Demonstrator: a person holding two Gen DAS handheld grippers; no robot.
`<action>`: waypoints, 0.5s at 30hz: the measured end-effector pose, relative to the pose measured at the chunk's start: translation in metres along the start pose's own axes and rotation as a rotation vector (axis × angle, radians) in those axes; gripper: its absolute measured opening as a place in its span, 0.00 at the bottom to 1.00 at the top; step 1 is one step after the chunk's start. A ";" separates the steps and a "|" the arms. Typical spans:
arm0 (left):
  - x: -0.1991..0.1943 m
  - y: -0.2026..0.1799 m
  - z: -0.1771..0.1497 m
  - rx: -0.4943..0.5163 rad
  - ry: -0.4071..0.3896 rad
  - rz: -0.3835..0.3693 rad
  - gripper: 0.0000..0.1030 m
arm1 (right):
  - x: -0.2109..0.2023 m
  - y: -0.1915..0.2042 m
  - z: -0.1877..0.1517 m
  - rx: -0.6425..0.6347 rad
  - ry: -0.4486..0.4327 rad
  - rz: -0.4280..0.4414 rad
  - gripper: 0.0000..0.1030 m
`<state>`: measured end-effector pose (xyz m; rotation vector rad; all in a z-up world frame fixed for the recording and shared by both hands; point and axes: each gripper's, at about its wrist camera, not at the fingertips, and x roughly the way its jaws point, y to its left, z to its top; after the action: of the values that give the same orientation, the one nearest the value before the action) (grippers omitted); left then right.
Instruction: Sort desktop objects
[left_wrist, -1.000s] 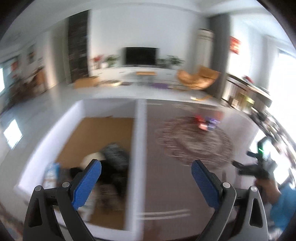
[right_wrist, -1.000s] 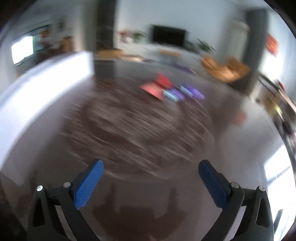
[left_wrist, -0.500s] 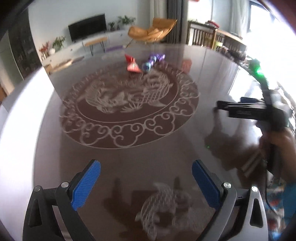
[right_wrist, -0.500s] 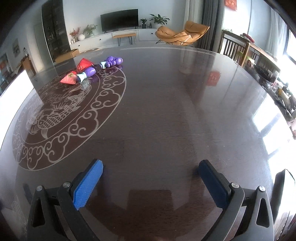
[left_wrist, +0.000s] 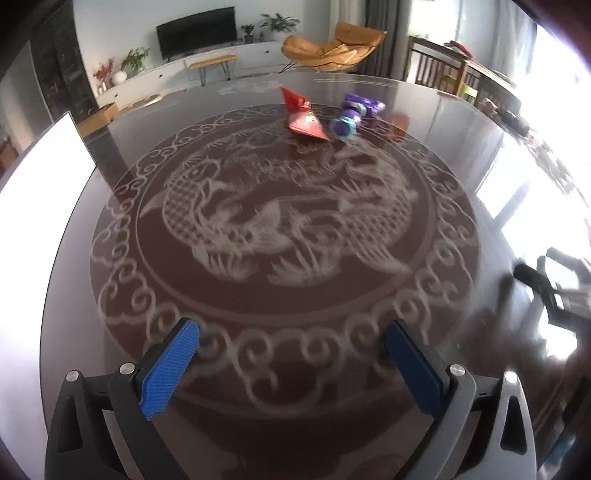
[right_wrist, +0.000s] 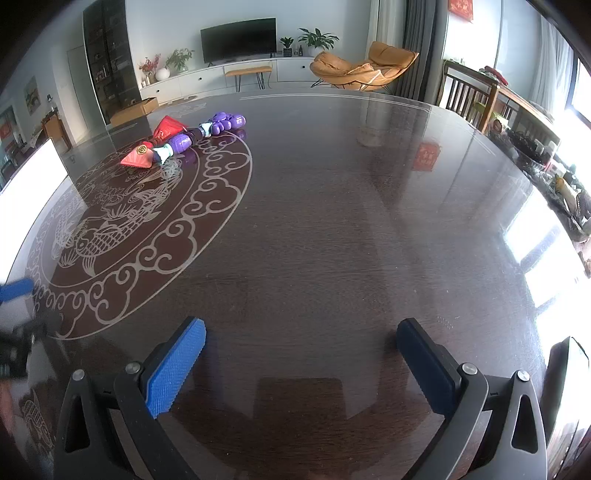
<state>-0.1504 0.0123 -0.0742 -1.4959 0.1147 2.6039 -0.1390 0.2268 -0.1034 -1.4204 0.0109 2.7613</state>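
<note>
Both the left claw (left_wrist: 288, 350) and right claw (right_wrist: 301, 349) gape wide and empty above the surface (right_wrist: 332, 221), a red packet (left_wrist: 304, 120) and purple toy (left_wrist: 354, 112) lying far ahead, nothing between.

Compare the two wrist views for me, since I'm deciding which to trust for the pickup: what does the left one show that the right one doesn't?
Only the left wrist view shows the full dragon medallion head-on, with the right gripper blurred at its edge. Only the right wrist view shows the bare dark half of the table and the red reflection on it. Both show the red packets touching the purple toy at the medallion's far rim, the white box wall, and open, empty grippers.
</note>
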 end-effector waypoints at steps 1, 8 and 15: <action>0.002 0.003 0.009 -0.012 0.000 -0.011 1.00 | -0.001 0.000 0.001 0.000 0.000 0.000 1.00; 0.004 0.026 0.107 -0.117 -0.130 -0.063 1.00 | -0.001 0.000 0.001 0.000 0.000 0.000 1.00; 0.056 0.031 0.176 -0.187 -0.116 -0.070 0.98 | 0.000 0.000 0.000 0.000 0.000 0.000 1.00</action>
<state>-0.3336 0.0095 -0.0342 -1.3697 -0.1953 2.7002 -0.1390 0.2267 -0.1034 -1.4205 0.0109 2.7615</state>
